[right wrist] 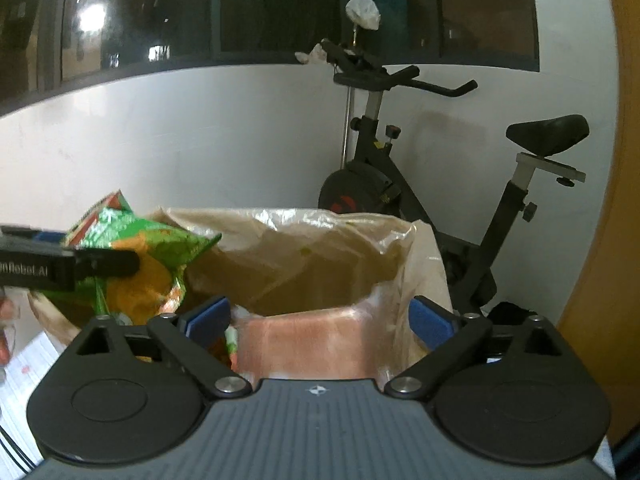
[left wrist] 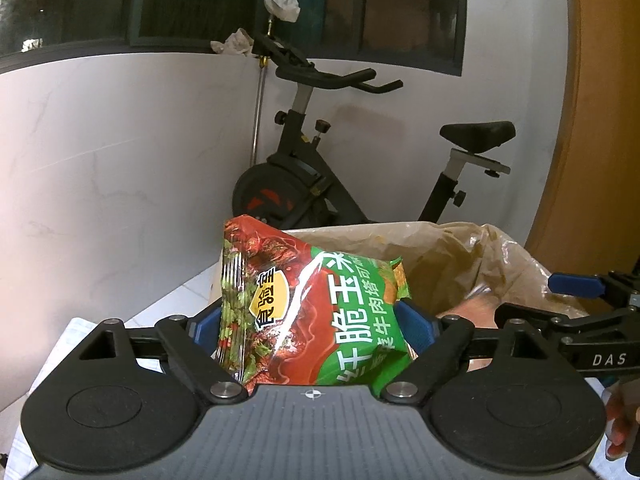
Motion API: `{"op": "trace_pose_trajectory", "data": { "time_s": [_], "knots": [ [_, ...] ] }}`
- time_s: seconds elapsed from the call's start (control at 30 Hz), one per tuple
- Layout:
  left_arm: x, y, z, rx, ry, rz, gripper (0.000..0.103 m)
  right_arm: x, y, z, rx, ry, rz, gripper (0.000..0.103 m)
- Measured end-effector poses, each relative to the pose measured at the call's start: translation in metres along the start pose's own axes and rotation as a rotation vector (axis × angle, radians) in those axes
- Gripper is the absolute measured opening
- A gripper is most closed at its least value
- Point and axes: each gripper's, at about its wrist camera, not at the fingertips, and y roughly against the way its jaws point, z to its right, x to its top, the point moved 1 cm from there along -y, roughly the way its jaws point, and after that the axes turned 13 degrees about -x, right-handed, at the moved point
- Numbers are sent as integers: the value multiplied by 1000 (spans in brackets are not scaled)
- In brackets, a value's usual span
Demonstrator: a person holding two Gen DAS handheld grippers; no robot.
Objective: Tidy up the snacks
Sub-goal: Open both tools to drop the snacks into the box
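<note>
My left gripper (left wrist: 310,322) is shut on a red and green snack bag (left wrist: 308,304) and holds it upright beside the near left rim of a bin lined with a tan plastic bag (left wrist: 448,256). In the right wrist view the same snack bag (right wrist: 136,256) hangs at the left of the lined bin (right wrist: 304,264), with the left gripper's arm across it. My right gripper (right wrist: 320,322) is open and empty, its blue pads (right wrist: 428,322) spread over the bin's near rim (right wrist: 304,332). It also shows at the right of the left wrist view (left wrist: 576,284).
A black exercise bike (left wrist: 360,168) stands behind the bin against a white wall; it also shows in the right wrist view (right wrist: 432,200). An orange wooden panel (left wrist: 600,120) is at the right. A white cloth-covered surface (left wrist: 72,344) lies below at the left.
</note>
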Motion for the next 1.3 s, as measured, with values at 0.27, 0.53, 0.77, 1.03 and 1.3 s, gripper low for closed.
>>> {"op": "trace_pose_trajectory", "data": {
  "time_s": [0.27,0.53,0.77,1.03,1.3],
  "knots": [
    [2,18,3,-10,-31,31,91,-1,11,0,4,7,19,101],
    [5,45,-9,11,-17,72,91,-1,28,3,15,-25,38,101],
    [-4,69,-18,11,-14,82,91,-10,45,0,30,-25,51,101],
    [-29,101,-27,14,-28,77,91,-28,68,2,35,-33,60,101],
    [-62,121,-40,38,-9,62,91,-51,88,3,43,-47,70,101]
  ]
}}
